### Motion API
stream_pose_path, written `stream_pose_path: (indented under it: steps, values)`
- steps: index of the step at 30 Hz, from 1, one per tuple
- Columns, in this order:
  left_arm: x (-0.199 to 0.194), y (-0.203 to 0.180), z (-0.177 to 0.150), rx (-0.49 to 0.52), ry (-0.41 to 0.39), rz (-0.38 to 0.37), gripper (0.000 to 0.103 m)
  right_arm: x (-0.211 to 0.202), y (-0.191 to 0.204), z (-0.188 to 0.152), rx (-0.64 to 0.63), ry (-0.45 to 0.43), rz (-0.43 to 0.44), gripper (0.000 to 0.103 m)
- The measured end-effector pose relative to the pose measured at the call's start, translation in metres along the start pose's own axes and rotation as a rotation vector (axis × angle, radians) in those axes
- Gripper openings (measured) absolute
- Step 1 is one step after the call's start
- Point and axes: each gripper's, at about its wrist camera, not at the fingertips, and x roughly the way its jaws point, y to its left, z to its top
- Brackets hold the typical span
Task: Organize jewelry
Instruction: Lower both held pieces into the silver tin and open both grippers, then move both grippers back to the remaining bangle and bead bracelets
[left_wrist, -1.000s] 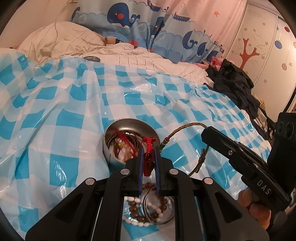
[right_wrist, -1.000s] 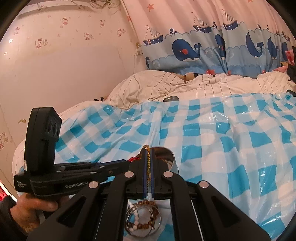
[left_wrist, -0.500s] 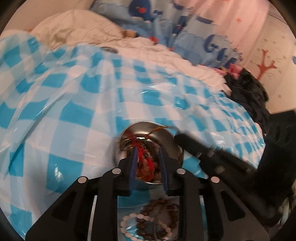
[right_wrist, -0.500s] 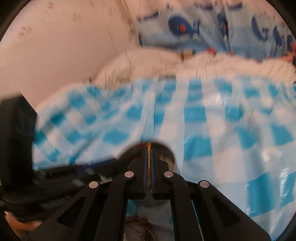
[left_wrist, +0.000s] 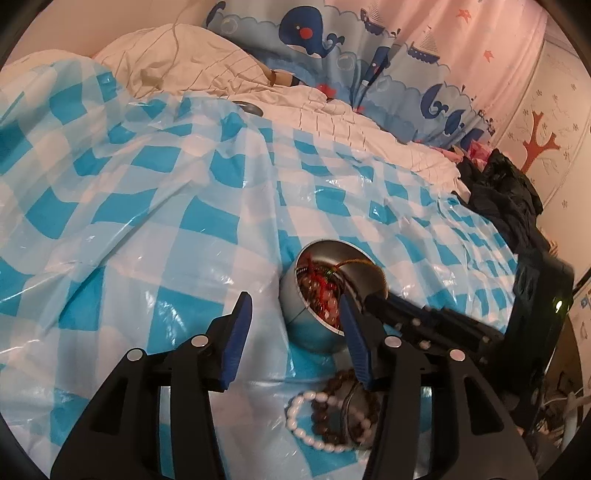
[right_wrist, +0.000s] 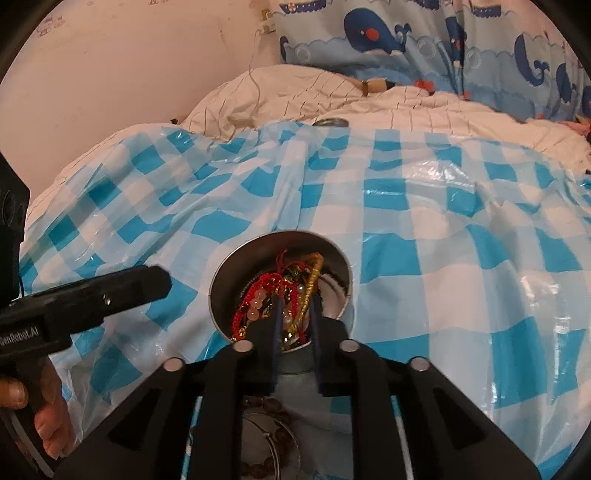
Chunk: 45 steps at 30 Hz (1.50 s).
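Observation:
A round metal tin (right_wrist: 218, 291) stands on the blue-checked plastic sheet and holds a red cord bracelet (right_wrist: 258, 291), a green-gold braided cord (right_wrist: 312, 280) and pale beads. My right gripper (right_wrist: 295, 314) is open, its fingertips just over the tin's near rim. My left gripper (left_wrist: 291, 314) is open and empty, to the left of the tin (left_wrist: 295, 314). A white bead bracelet (left_wrist: 314, 421) and a brown bead bracelet (left_wrist: 332, 410) lie on a round lid in front of the tin.
The blue-checked sheet (left_wrist: 147, 221) covers a bed. White bedding (left_wrist: 184, 62) and a whale-print curtain (left_wrist: 314, 40) lie behind. A small metal disc (right_wrist: 330, 122) sits at the sheet's far edge. Dark clothes (left_wrist: 509, 199) are piled at the right.
Both grippers have opened. The red bracelet left my left gripper and the braided cord left my right one; both now lie in the tin. My left gripper drew back to the left.

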Motion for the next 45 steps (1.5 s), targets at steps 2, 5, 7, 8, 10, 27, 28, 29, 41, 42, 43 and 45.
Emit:
stream_pose_path:
  steps: [2, 5, 7, 8, 10, 27, 28, 29, 41, 42, 43, 45]
  values:
    - [-0.003, -0.001, -0.003, 0.027, 0.011, 0.003, 0.048, -0.009, -0.001, -0.003, 0.0, -0.011, -0.014, 0.027]
    - [-0.005, 0.0, -0.007, 0.043, 0.024, 0.003, 0.05, -0.023, -0.007, -0.006, 0.013, -0.031, -0.037, 0.038]
    - [-0.006, 0.001, -0.009, 0.048, 0.032, 0.002, 0.05, -0.031, -0.011, -0.009, 0.028, -0.038, -0.034, 0.038]
    - [-0.007, 0.001, -0.01, 0.051, 0.034, 0.002, 0.051, -0.036, -0.013, -0.01, 0.029, -0.051, -0.036, 0.038]
    - [-0.007, 0.0, -0.012, 0.059, 0.043, 0.0, 0.052, -0.042, -0.011, -0.008, 0.021, -0.095, -0.02, 0.038]
    - [0.004, -0.006, -0.021, 0.106, 0.111, 0.009, 0.056, 0.005, -0.008, 0.015, 0.096, 0.025, 0.148, 0.039]
    - [0.005, -0.006, -0.022, 0.112, 0.121, 0.009, 0.056, -0.003, -0.007, 0.013, 0.093, 0.015, 0.147, 0.042]
    - [0.006, -0.006, -0.023, 0.12, 0.134, 0.009, 0.056, -0.01, -0.006, 0.011, 0.087, 0.007, 0.14, 0.044]
    - [0.004, -0.015, -0.059, 0.257, 0.191, 0.005, 0.056, -0.047, 0.005, -0.061, -0.02, 0.086, 0.047, 0.022]
    - [0.004, -0.018, -0.062, 0.274, 0.195, 0.001, 0.056, -0.045, 0.009, -0.061, -0.032, 0.086, 0.046, 0.022]
    - [0.004, -0.019, -0.064, 0.282, 0.199, 0.002, 0.056, -0.044, 0.011, -0.062, -0.043, 0.087, 0.044, 0.022]
    - [0.005, -0.021, -0.065, 0.291, 0.204, 0.005, 0.056, -0.038, 0.013, -0.065, -0.059, 0.101, 0.027, 0.022]
